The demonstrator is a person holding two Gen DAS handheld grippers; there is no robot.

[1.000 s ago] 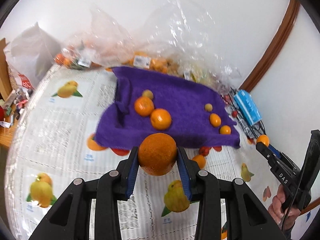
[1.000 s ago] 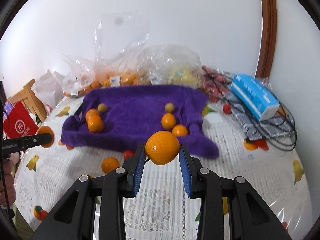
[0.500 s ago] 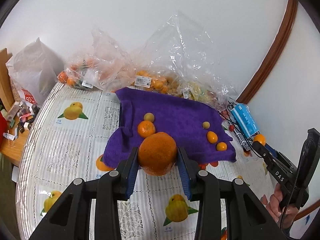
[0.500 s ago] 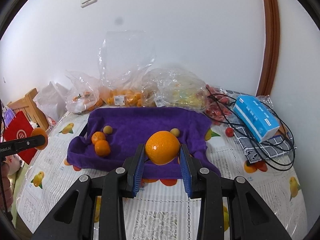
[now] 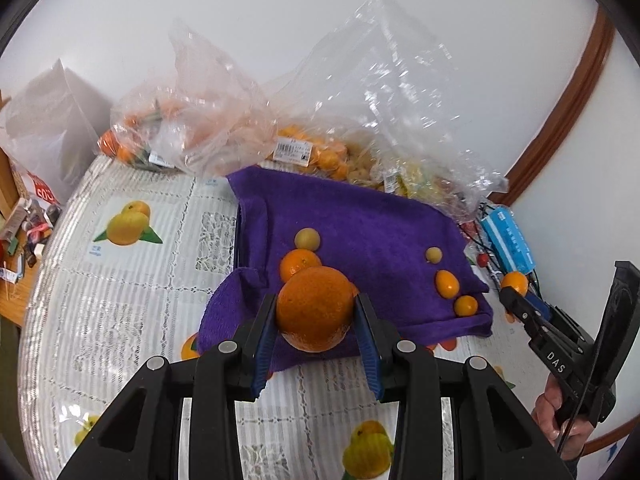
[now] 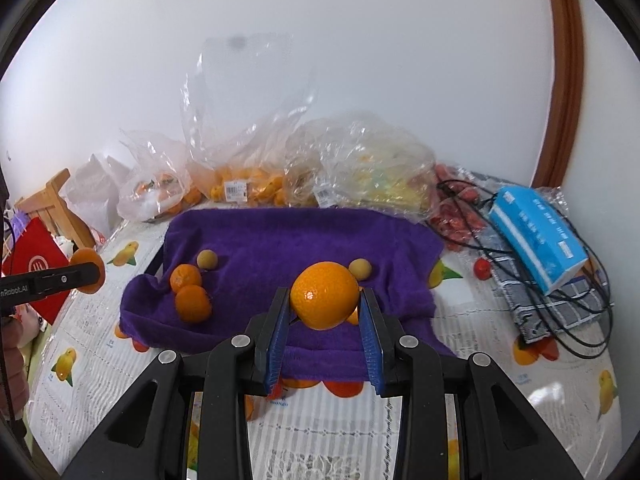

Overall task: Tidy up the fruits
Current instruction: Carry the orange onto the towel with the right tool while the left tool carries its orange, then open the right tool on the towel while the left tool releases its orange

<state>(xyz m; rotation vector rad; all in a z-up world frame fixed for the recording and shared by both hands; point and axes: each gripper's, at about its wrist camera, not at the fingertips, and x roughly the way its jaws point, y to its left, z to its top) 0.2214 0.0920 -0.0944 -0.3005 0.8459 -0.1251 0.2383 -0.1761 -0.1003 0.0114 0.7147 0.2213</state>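
Note:
My left gripper (image 5: pixel 315 322) is shut on a large orange (image 5: pixel 315 307), held above the front edge of the purple towel (image 5: pixel 372 224). My right gripper (image 6: pixel 325 312) is shut on a second large orange (image 6: pixel 325 294), above the towel's (image 6: pixel 280 236) front part. On the towel lie two mandarins (image 6: pixel 191 292), two pale round fruits (image 6: pixel 207 259), and small oval kumquats (image 5: pixel 446 283). The right gripper also shows in the left wrist view (image 5: pixel 514 294); the left one shows in the right wrist view (image 6: pixel 86 270).
Clear plastic bags of fruit (image 6: pixel 248 184) line the wall behind the towel. A blue tissue pack (image 6: pixel 538 236), black cables (image 6: pixel 568 320) and a small red fruit (image 6: pixel 482 269) lie right. A red bag (image 6: pixel 34 276) and wooden chair (image 6: pixel 52 196) stand left. The tablecloth (image 5: pixel 132 288) has fruit prints.
Both grippers, each still holding its orange, have risen and pulled back from the table over the last second, then come a little closer to the towel again.

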